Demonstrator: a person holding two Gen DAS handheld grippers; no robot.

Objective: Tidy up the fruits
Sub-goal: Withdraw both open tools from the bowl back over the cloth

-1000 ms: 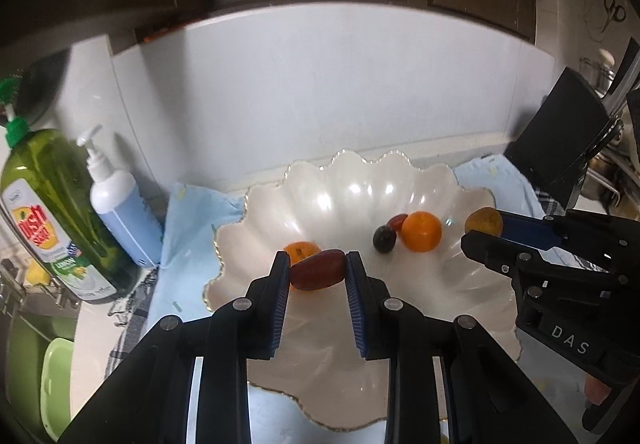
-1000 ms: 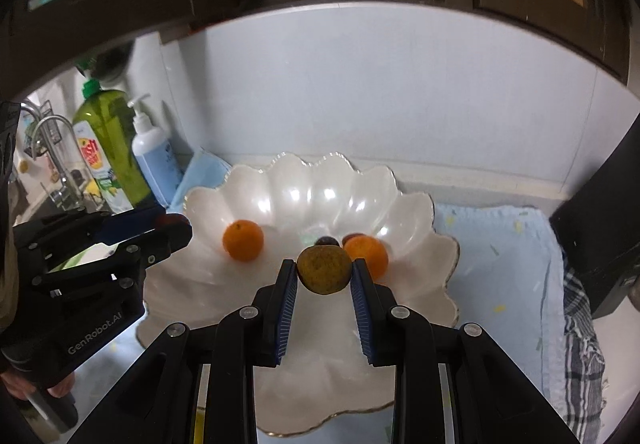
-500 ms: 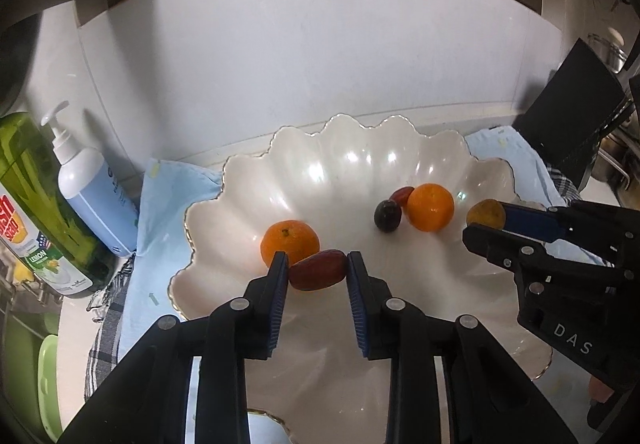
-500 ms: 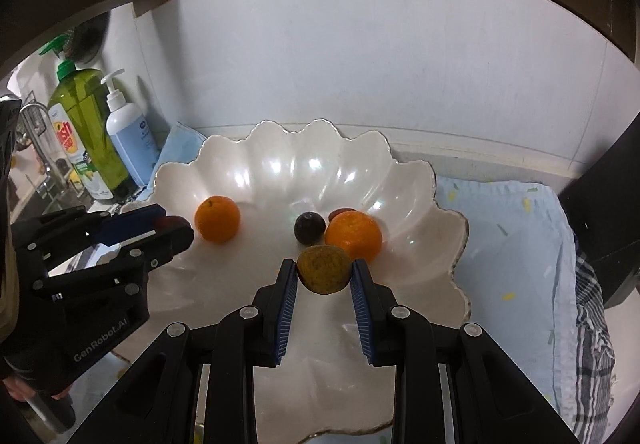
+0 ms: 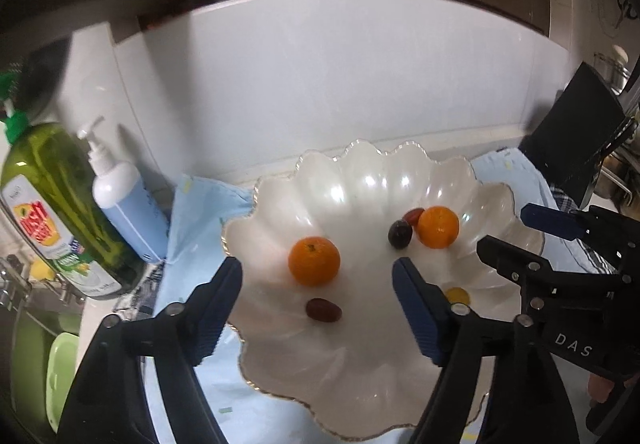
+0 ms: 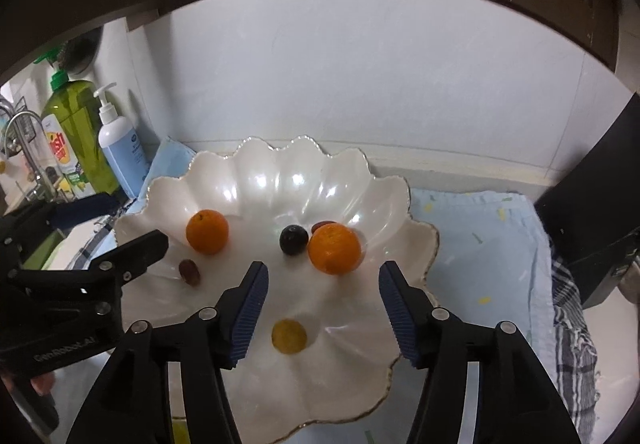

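Lying loose in the scalloped white bowl [image 6: 400,199], glossy fruits [image 6: 207,232], both grippers' fingers [image 5: 416,312] opening, empty.

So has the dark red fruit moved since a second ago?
Yes. The dark red fruit has dropped from between the opening left tool's pads and now lies in the white bowl, below the orange.

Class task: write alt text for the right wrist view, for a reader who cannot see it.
The right claw is opening above a scalloped white bowl, with a yellow-brown fruit lying free in the bowl between its fingers. Two oranges, a dark plum and a reddish fruit also lie inside; the left claw hovers at the bowl's left edge.
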